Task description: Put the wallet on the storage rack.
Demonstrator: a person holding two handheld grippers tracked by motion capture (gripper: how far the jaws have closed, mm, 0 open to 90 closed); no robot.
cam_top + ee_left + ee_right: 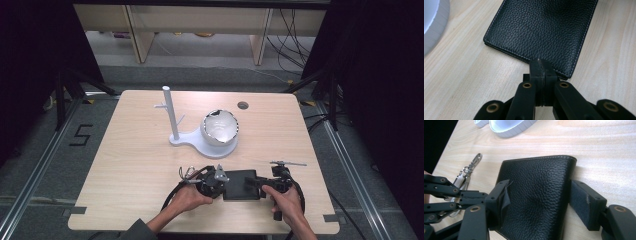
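The left tool (pixel 541 75) was closed on the wallet's (pixel 541 27) edge. The right tool (pixel 536 202) straddled the wallet, jaws open, not yet clamped. The wallet remained folded shut on the worktop (pixel 130 150).

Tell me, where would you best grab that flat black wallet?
Across its width, from the short end near the person. The wallet lies flat, too thin to pinch from above, and the right tongs already straddle its two long edges there.

High view overhead, facing forward-down; gripper views close, sharing wallet (pixel 541 30).
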